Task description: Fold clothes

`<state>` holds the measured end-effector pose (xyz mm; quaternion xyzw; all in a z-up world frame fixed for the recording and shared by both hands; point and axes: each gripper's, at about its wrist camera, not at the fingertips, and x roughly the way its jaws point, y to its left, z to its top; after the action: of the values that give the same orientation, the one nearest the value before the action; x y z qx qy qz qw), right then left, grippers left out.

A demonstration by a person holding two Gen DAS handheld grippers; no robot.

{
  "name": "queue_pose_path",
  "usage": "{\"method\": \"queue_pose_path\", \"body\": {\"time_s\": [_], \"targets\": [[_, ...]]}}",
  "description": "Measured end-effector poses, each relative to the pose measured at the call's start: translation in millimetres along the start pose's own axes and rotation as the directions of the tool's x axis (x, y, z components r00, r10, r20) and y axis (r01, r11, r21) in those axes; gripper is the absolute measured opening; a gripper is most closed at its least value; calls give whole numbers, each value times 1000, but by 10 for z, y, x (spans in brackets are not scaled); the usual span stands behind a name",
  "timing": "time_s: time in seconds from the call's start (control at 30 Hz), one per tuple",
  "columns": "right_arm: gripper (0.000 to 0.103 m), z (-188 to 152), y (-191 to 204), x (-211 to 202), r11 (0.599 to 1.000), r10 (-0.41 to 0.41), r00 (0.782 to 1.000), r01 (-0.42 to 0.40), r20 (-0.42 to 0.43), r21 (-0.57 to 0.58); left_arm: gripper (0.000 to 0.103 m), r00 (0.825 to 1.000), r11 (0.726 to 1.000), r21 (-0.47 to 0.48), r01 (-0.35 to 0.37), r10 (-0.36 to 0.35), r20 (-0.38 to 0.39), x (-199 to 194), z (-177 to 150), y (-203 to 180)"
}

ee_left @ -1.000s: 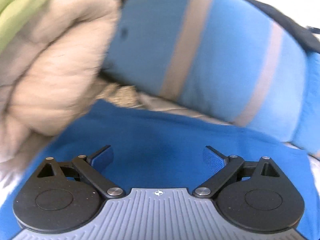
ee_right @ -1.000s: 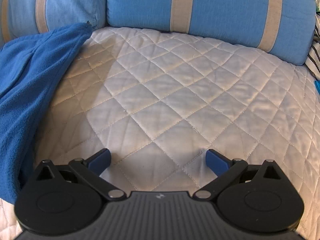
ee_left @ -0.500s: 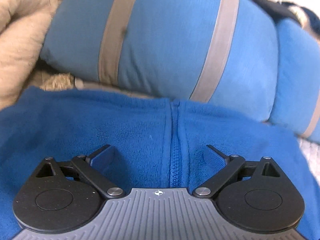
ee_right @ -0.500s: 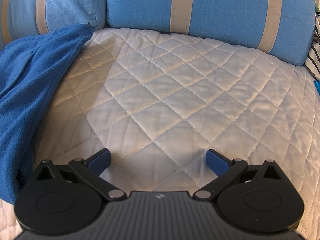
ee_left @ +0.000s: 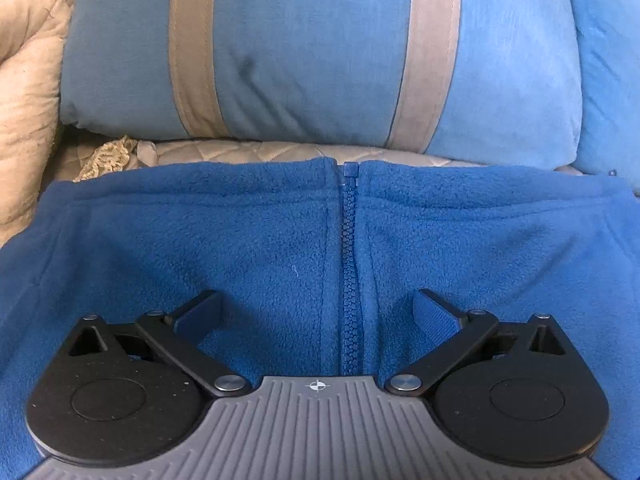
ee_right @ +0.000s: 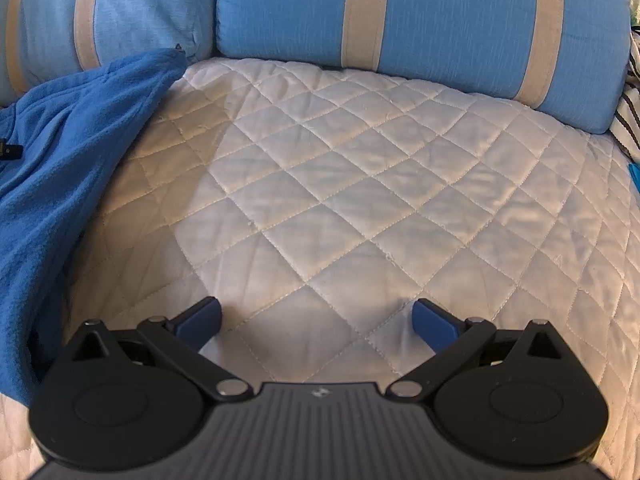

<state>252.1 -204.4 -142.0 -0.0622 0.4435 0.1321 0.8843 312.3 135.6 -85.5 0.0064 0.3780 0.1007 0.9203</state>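
Both grippers angled down over the bed
Left gripper opening, unpinched, over the blue fleece jacket; right gripper spread above the quilt.

A white quilted cover with diamond stitching spreads across the middle of the right wrist view. Behind it, from ten to two o'clock, two light-blue cushions with beige stripes stand side by side — the wider cushion at twelve to two, the other cushion at ten to eleven. At three o'clock a black-and-white striped cloth peeks in at the edge. In the left wrist view a striped blue cushion fills twelve o'clock, and a beige blanket bunches at nine to ten — a scrap of lace trim lies just beside it.
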Motion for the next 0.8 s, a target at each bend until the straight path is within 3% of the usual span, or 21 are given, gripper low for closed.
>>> {"method": "queue_pose_path", "body": {"time_s": [0.17, 0.27, 0.4, 0.67, 0.8], "targets": [[102, -7, -16, -14, 1000, 11, 1000, -11, 0, 5, 103, 1000, 999, -28, 18, -17, 11, -156, 4, 43], [102, -11, -6, -21, 1000, 8, 1000, -8, 2, 2, 103, 997, 997, -63, 55, -51, 57, -343, 15, 47], [102, -12, -3, -27, 1000, 6, 1000, -6, 1, 3, 103, 973, 989, -19, 143, -138, 185, -586, 38, -181], [102, -12, -6, -37, 1000, 5, 1000, -5, 0, 3, 103, 936, 976, 108, 189, -212, 282, -605, 97, -854], [103, -6, -12, -39, 1000, 5, 1000, -5, -1, 4, 103, 951, 981, 99, 167, -187, 247, -265, 204, -895]]}}
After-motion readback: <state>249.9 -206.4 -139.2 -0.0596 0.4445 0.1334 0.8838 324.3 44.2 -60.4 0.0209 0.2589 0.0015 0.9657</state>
